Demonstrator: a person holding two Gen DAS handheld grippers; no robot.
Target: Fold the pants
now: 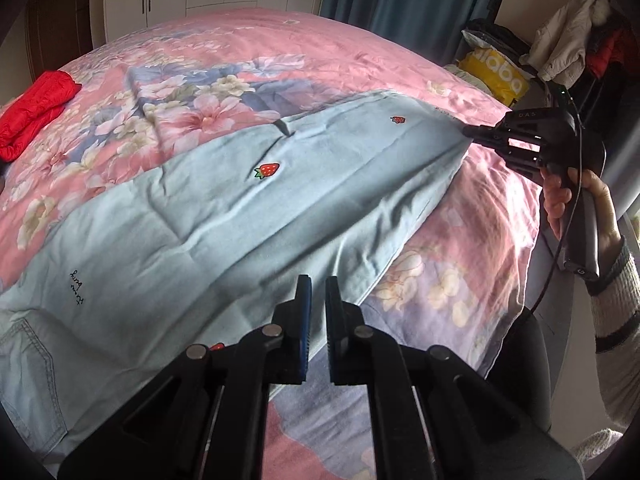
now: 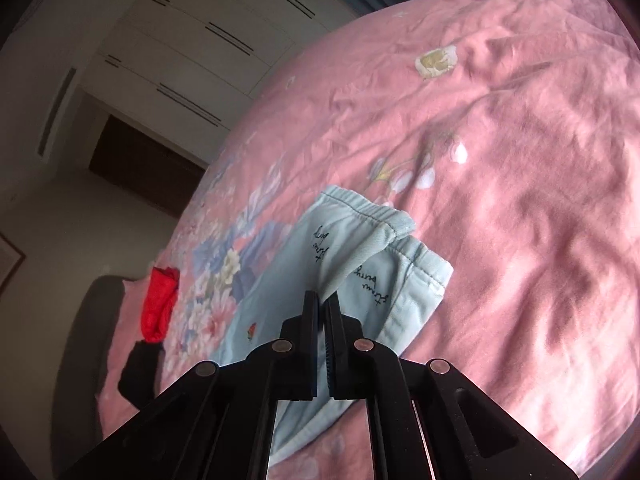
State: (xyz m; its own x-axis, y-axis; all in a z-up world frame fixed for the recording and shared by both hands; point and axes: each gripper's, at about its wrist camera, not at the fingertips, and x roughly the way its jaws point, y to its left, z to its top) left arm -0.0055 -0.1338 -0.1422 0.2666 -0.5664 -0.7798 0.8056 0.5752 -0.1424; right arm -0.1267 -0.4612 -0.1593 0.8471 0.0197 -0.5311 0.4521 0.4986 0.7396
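We have the light-blue pants (image 1: 224, 216) spread across the pink floral bedspread (image 1: 360, 56). Our left gripper (image 1: 318, 292) is pinched shut on their near edge and our right gripper (image 2: 322, 300) on the hem end. We judge the fold is starting: next we lift both ends together and carry them over evenly.

Right tongs (image 2: 323, 300) pinch the light-blue pants (image 2: 348, 280) above the pink bedspread (image 2: 520, 160).

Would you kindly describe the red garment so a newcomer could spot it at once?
Start at the bed with the pink floral bedspread. Go to its far left edge, beyond the light blue pants spread across the middle. The red garment lies bunched there, the only plain bright red thing on the bed.
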